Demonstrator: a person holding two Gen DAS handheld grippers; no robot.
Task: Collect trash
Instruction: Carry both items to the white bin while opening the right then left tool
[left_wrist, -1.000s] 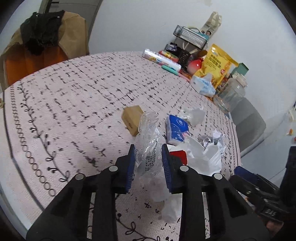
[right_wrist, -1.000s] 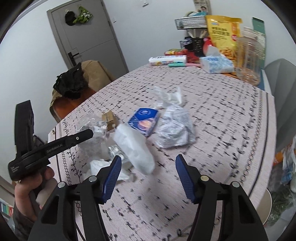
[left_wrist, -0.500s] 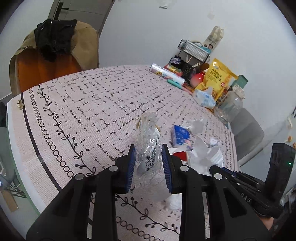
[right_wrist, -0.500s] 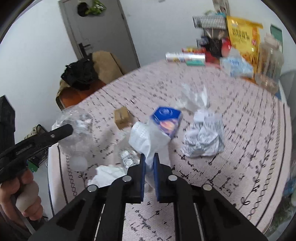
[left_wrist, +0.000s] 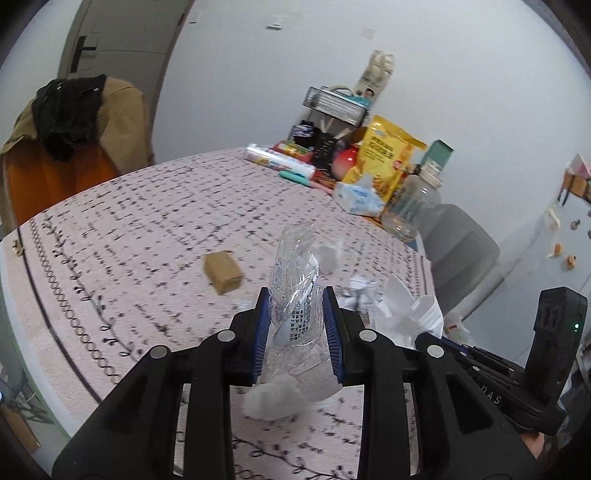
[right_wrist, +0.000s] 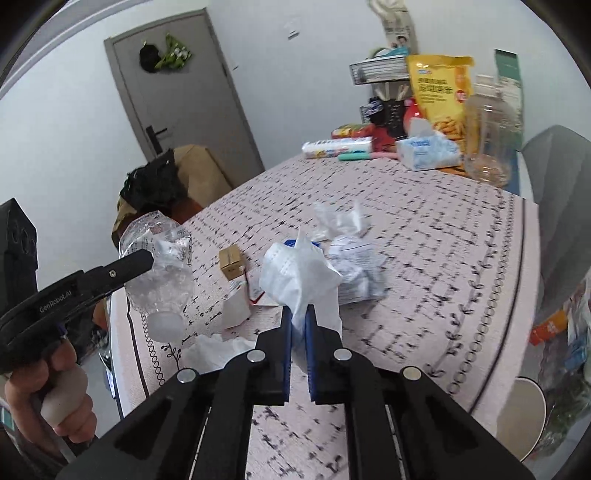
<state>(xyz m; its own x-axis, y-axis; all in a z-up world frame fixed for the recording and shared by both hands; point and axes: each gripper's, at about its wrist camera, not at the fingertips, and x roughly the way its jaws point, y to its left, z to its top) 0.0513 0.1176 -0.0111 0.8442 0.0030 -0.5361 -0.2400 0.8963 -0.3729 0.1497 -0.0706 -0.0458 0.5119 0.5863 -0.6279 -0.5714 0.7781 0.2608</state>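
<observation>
1. The left tool is gripping a crushed clear plastic bottle, its blue pads pressing in on both sides with the jaws only partly apart.
2. The bottle is standing up between the pads, its crumpled upper end rising above the fingertips and its white cap end hanging below them, clear of the surface.
3. In the right wrist view the same bottle is showing at the left, held off the surface by the left tool, with a hand wrapping the grip below it.
4. The right tool is pinching a white crumpled tissue, its jaws nearly together on the thin lower part while the rest is billowing above the fingertips.
5. A crumpled printed paper ball is lying on the surface just behind the tissue, and a scrap of clear wrapper is sitting beyond it.
6. A small brown cardboard box is resting on the surface to the left of the tissue, near a white and red carton.
7. Another white tissue is lying near the surface's front edge, just left of the right tool.
8. At the far end of the surface a yellow snack bag, a tissue pack and a clear jar are standing close together.
</observation>
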